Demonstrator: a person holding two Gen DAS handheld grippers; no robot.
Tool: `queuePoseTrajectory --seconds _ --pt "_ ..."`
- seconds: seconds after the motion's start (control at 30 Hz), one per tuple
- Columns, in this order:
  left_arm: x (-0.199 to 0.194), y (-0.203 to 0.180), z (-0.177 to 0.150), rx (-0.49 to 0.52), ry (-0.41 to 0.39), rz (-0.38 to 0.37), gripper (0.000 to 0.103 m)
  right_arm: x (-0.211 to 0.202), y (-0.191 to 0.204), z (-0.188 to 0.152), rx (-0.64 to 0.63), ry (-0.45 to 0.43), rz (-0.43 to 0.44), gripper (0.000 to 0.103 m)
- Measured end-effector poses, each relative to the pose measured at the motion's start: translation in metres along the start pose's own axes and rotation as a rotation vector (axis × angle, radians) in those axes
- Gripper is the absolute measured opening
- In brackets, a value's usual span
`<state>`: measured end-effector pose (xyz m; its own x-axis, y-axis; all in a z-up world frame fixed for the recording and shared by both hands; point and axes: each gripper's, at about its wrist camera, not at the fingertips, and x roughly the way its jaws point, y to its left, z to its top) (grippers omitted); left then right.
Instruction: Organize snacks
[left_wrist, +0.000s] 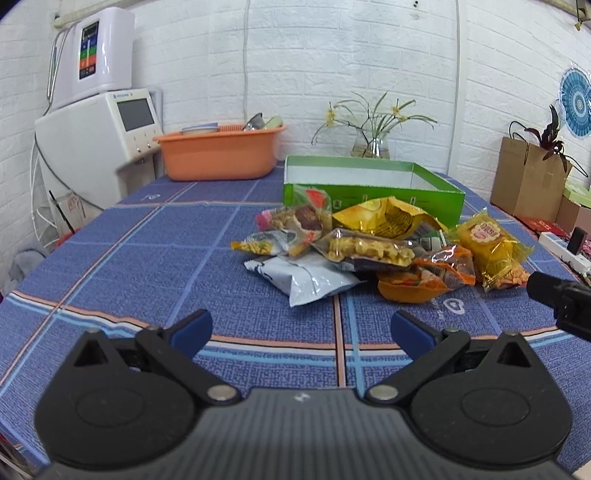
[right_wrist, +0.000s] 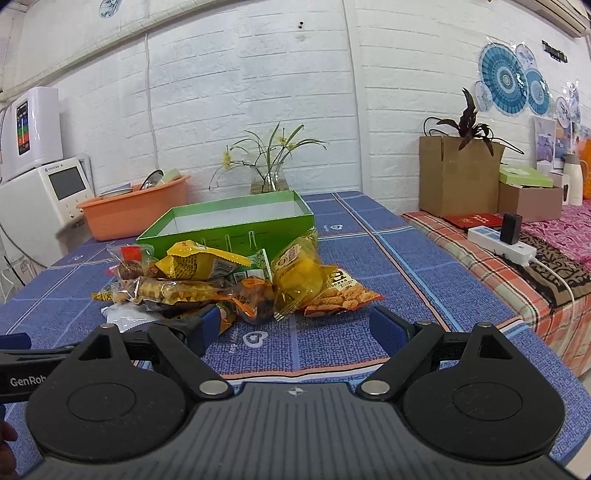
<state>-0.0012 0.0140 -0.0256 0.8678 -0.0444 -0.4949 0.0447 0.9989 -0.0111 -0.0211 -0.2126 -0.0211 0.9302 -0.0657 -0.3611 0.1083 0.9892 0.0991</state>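
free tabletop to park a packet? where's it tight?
Bare blue checked tablecloth lies left of the snack packet pile, up to the orange plastic basin. Another bare strip runs right of the pile in the right wrist view. The open green cardboard box looks empty. It is tight where the pile crowds the box's front wall.

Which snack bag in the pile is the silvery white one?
The silver-white bag at the pile's front left, lying flat on the blue tablecloth. All the other packets are yellow, orange or clear.

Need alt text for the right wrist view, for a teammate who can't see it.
A pile of snack packets lies on a blue checked tablecloth in front of an open green box. The right gripper is open and empty, just short of the pile.
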Motion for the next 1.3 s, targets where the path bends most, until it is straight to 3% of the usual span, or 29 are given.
queuePoseTrajectory --seconds 0.33,0.77,1.3 --pt "0.002 -0.004 -0.002 0.01 0.017 -0.004 0.103 -0.001 -0.001 -0.002 0.009 -0.018 0.037 0.103" --pt "0.007 -0.013 -0.005 0.05 0.056 -0.017 0.103 0.008 -0.006 -0.003 0.058 0.054 0.073 0.103" --pt "0.007 -0.015 -0.005 0.056 0.057 -0.031 0.103 0.012 -0.009 -0.003 0.084 0.089 0.053 0.103"
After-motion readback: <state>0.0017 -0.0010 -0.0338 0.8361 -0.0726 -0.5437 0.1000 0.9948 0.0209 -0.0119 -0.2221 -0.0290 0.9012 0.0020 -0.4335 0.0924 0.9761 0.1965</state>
